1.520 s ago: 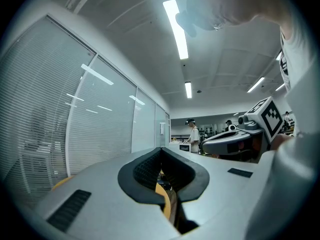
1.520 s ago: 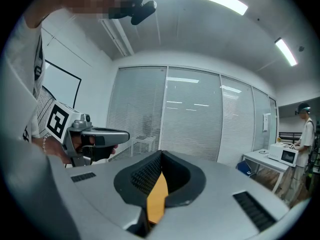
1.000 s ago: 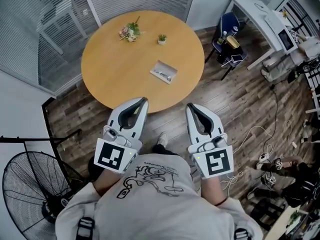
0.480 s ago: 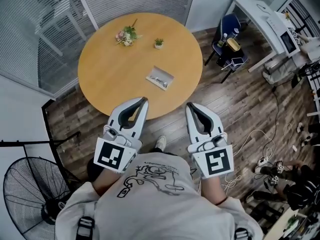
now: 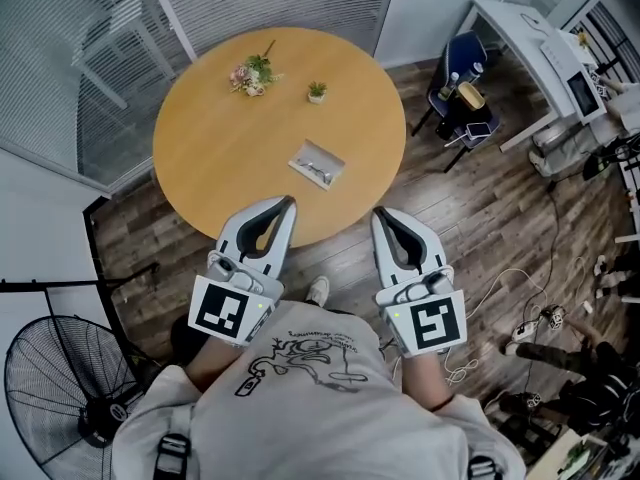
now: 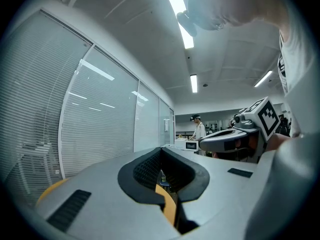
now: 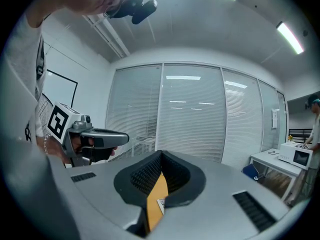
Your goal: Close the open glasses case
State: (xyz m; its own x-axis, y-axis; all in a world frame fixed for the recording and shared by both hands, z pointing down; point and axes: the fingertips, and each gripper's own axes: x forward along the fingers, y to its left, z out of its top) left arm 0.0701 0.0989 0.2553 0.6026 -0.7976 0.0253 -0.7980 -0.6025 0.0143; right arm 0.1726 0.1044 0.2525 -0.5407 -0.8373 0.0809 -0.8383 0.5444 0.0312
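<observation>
The open glasses case (image 5: 317, 163), pale grey with glasses lying in it, rests on the round wooden table (image 5: 220, 148) right of centre, toward the near edge. Both grippers are held level at the person's chest, short of the table's near rim. My left gripper (image 5: 288, 201) has its jaws together with nothing between them, as does my right gripper (image 5: 380, 213). In the left gripper view, the left gripper's (image 6: 161, 148) tips meet and only a sliver of table shows through the gap below them. The right gripper (image 7: 161, 153) looks the same in its own view.
A small flower bunch (image 5: 253, 71) and a tiny potted plant (image 5: 316, 90) sit at the table's far side. A floor fan (image 5: 70, 388) stands at lower left; a blue chair (image 5: 460, 78), white desk (image 5: 530, 48) and floor cables (image 5: 520, 318) lie right. Blinds-covered glass walls stand behind.
The table and the case have slid slightly nearer and leftward in the head view as the person steps toward them. Both grippers keep the same pose, jaws together.
</observation>
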